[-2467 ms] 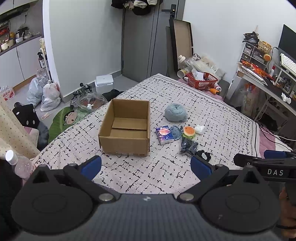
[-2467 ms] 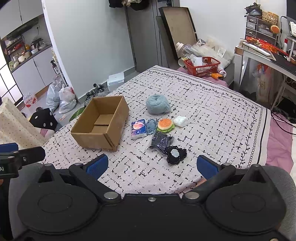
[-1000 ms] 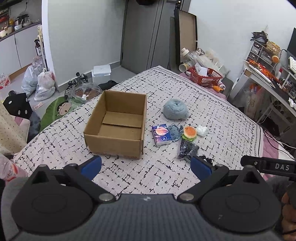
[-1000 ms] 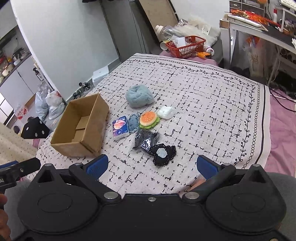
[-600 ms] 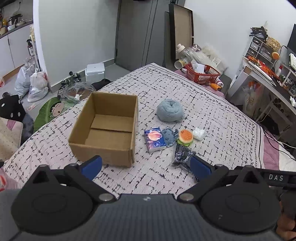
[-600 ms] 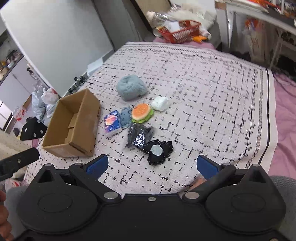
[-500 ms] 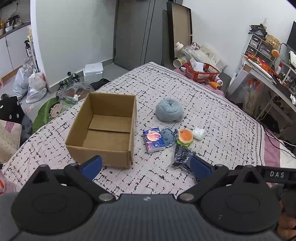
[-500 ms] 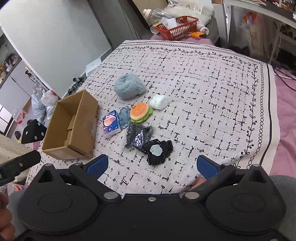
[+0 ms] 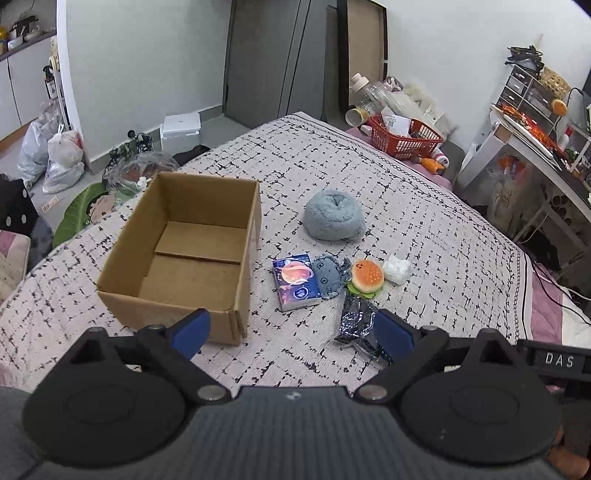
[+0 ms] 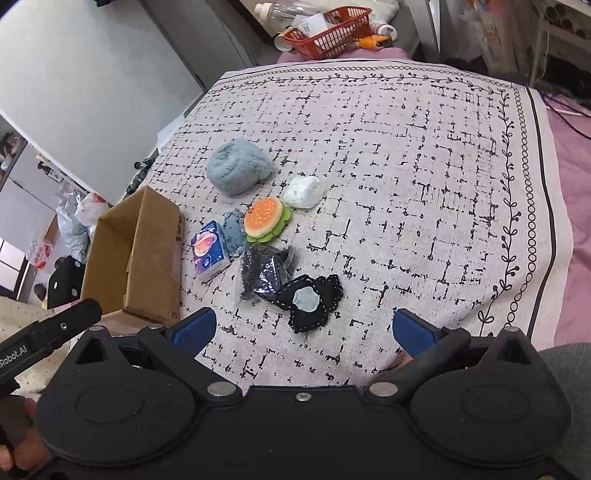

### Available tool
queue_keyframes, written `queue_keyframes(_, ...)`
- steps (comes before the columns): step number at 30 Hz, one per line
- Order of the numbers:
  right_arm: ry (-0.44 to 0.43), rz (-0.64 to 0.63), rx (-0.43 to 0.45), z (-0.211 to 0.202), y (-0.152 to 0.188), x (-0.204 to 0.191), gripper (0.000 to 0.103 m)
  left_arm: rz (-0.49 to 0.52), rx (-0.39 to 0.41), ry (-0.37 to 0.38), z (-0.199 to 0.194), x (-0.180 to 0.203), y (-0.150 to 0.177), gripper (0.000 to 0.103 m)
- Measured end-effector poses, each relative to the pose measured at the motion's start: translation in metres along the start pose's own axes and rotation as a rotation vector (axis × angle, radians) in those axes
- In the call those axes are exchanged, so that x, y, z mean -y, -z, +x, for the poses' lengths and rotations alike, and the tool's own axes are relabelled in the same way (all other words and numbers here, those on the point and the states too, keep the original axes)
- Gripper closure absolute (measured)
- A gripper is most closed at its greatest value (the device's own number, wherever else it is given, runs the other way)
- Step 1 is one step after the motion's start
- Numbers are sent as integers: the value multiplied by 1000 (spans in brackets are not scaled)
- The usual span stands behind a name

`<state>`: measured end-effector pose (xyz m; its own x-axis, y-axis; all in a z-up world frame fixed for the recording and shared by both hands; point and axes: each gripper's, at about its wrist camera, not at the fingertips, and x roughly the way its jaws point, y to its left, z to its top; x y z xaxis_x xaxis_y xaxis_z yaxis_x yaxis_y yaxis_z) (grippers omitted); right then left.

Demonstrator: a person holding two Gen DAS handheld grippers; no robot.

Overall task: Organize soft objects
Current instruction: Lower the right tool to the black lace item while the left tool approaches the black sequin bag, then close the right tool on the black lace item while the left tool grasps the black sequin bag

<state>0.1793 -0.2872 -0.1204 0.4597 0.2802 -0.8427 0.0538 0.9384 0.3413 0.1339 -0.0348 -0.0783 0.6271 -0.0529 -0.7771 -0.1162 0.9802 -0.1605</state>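
Note:
An open, empty cardboard box [image 9: 192, 258] [image 10: 144, 254] sits on the patterned bed cover. Right of it lie soft items: a fluffy blue-grey ball [image 9: 334, 220] [image 10: 238, 170], a tissue pack [image 9: 295, 286] [image 10: 209, 254], a small blue plush [image 9: 328, 275] [image 10: 233, 230], a burger toy [image 9: 366, 276] [image 10: 264, 218], a white lump [image 9: 397, 268] [image 10: 304, 191], a dark shiny packet [image 9: 354, 321] [image 10: 264, 273] and a black felt piece [image 10: 308, 301]. My left gripper [image 9: 291, 332] is open, empty, above the near edge. My right gripper [image 10: 304, 328] is open, empty, just short of the black felt piece.
A red basket [image 9: 404, 136] [image 10: 328, 33] with bottles stands at the bed's far end. A desk with clutter [image 9: 539, 136] is at the right. Bags and a green cushion [image 9: 85, 210] lie on the floor at the left.
Both grippers have moved forward and tilted down toward the bed; the box and soft items appear larger and nearer. Both stay open and empty.

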Motion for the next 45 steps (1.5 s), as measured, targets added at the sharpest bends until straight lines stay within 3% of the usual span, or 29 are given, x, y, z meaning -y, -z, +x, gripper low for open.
queue_keyframes(9, -11, 47, -34, 22, -9, 4, 3, -38, -53, 18, 32, 8, -2, 23)
queue_keyframes(14, -2, 84, -63, 38, -13, 6, 22, -62, -88, 32, 53, 12, -1, 31)
queue_keyframes(26, -37, 266, -153, 77, -21, 26, 48, -131, -181, 100, 107, 23, 2, 38)
queue_keyframes(32, -30, 294, -188, 97, -22, 27, 51, -168, -237, 130, 138, 28, 6, 43)
queue_keyframes(45, -7, 353, -278, 138, -24, 31, 51, -230, -329, 143, 191, 28, 11, 44)
